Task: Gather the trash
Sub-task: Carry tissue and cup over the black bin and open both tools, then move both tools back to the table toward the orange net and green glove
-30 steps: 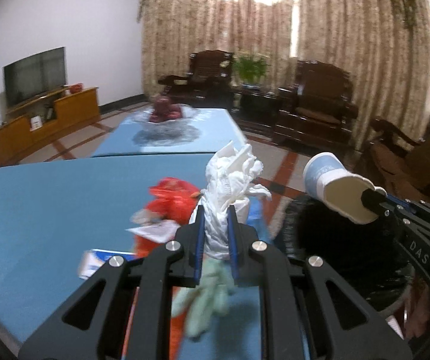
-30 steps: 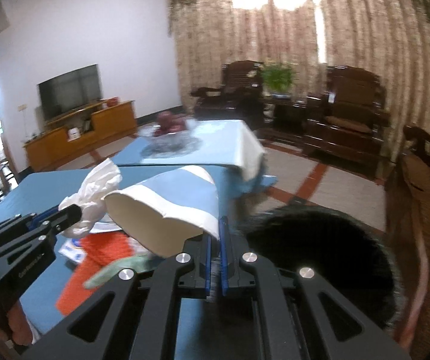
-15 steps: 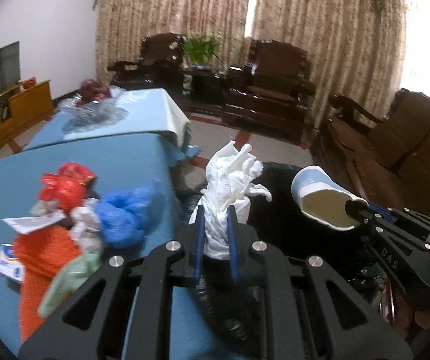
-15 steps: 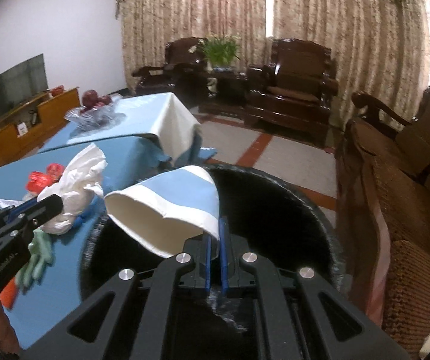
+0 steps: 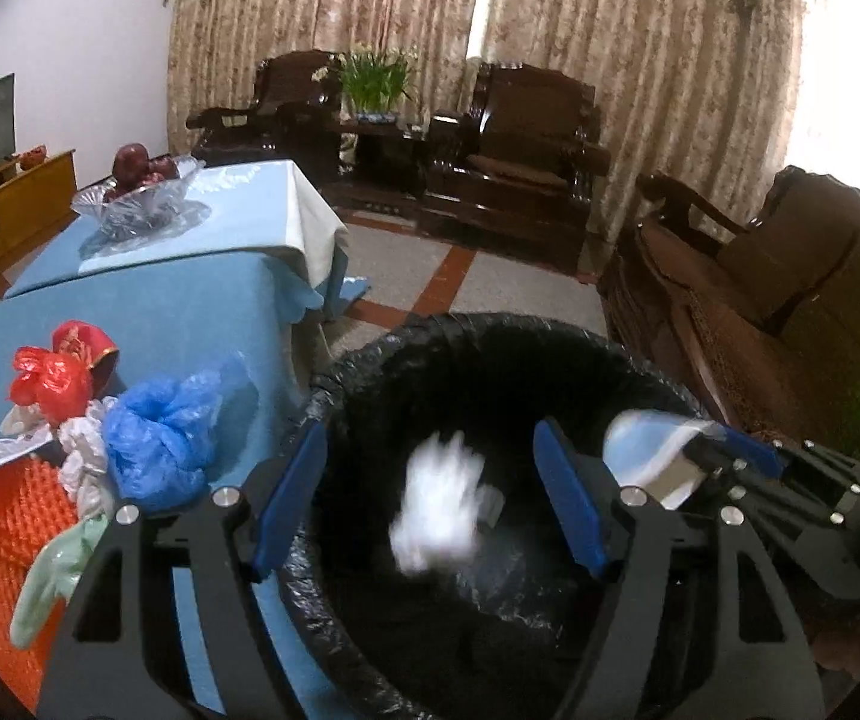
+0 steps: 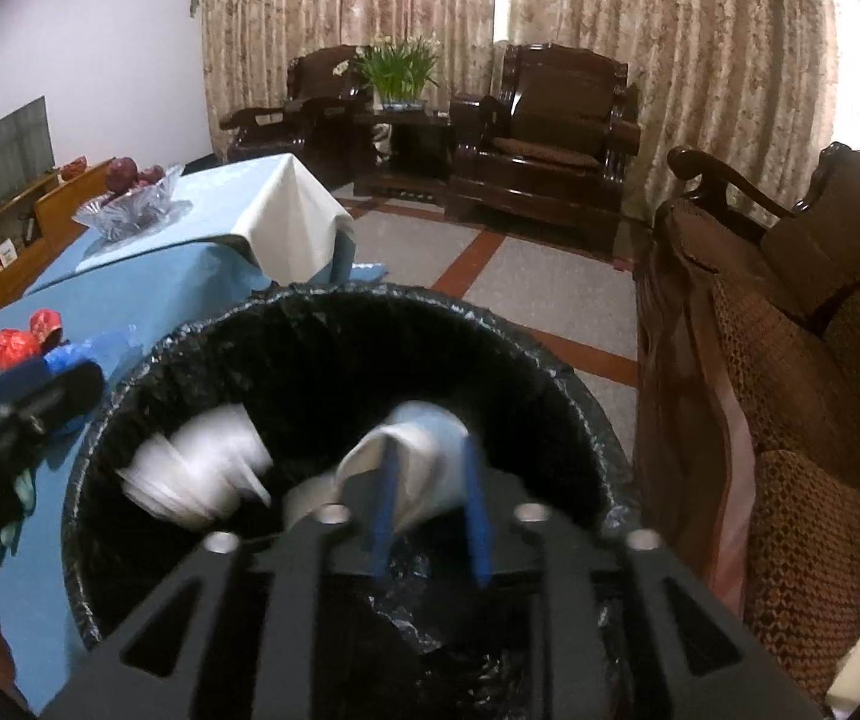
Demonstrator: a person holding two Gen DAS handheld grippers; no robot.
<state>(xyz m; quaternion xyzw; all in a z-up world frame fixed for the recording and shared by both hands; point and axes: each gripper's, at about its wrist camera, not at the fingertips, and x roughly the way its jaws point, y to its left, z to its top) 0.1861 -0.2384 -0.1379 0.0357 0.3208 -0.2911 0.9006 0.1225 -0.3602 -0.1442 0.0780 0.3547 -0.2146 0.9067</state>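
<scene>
White crumpled tissue (image 5: 439, 501), blurred, hangs free between the left gripper (image 5: 430, 495)'s jaws, which have just been opening and stand spread wide, touching nothing, over the black-lined bin (image 5: 333, 384). Over the same bin, the right gripper (image 6: 430, 510)'s jaws have just been opening too; the blue-and-white paper cup (image 6: 411, 456) sits loose between them, blurred.

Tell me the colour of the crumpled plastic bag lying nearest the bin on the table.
Blue; the plastic bag shows best in the left wrist view.
</scene>
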